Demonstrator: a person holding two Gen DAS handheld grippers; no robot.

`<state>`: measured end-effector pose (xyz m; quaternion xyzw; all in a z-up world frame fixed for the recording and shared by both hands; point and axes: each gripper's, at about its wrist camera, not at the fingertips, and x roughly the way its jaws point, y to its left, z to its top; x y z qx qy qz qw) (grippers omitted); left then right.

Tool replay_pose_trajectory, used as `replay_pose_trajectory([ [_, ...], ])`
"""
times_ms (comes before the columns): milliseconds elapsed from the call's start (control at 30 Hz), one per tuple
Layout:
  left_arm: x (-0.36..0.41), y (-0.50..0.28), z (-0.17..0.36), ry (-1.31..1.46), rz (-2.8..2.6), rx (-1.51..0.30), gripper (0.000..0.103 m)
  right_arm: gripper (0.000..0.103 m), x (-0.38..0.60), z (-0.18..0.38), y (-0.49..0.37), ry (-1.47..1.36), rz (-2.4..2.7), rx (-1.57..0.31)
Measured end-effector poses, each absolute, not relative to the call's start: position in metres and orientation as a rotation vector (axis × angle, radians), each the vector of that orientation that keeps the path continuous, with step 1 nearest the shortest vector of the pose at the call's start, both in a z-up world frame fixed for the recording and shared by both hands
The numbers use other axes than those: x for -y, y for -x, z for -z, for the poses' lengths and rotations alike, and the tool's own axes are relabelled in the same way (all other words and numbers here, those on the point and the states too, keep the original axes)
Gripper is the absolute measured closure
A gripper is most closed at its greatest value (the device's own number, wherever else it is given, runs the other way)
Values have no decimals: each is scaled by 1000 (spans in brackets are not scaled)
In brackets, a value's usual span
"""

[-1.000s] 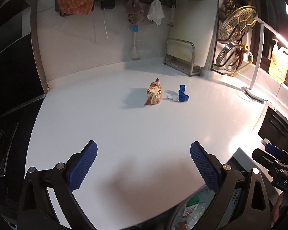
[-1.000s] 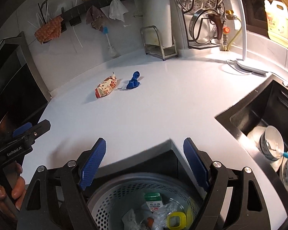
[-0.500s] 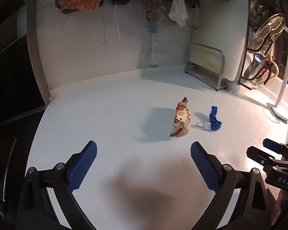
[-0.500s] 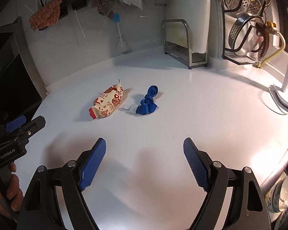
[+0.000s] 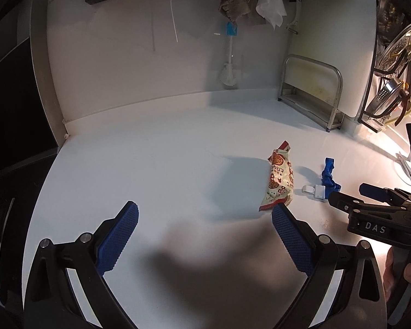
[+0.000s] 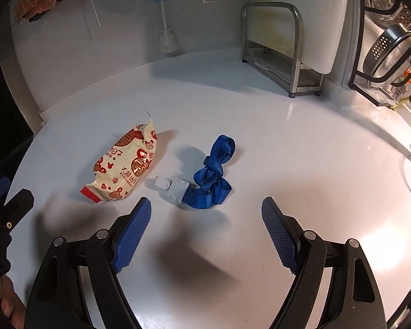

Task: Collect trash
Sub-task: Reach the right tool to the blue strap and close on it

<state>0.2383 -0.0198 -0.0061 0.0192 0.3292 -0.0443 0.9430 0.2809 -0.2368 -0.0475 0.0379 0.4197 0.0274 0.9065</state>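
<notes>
Both grippers spread wide, nothing between the pads. Right gripper (image 6: pixel 206 213) hangs just short of the blue strap (image 6: pixel 213 175) w/ white clip, on the white counter (image 6: pixel 301 164). Landmark = snack wrapper (image 6: pixel 124 166): strap lies just beside it on the rack side, apart, not touching. Left gripper (image 5: pixel 204 218) sits nearer the cam than the wrapper (image 5: pixel 280 179), its right pad close to the wrapper's near end. Metal rack (image 6: pixel 279 46) stands well beyond the wrapper at the back wall; bottle brush (image 6: pixel 165 30) hangs on the wall behind it. Counter btw grippers and both trash items is bare.
</notes>
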Motion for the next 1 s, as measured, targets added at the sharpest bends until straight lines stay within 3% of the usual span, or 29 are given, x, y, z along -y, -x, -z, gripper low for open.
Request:
replay_pose_trajectory([
  [533,21,-237,9,-29,105,-670,7,25,228,60,-313,-8,-23,-919],
  [700,22,-237,9,-29,106,-669,7,51,220,61,-313,23,-38,-926],
  [833,23,-237,10,-37,104,-670,7,88,216,59,-309,37,-55,-913],
  [1000,28,-238,12,-54,103,-673,7,91,222,57,-299,11,-75,-898],
])
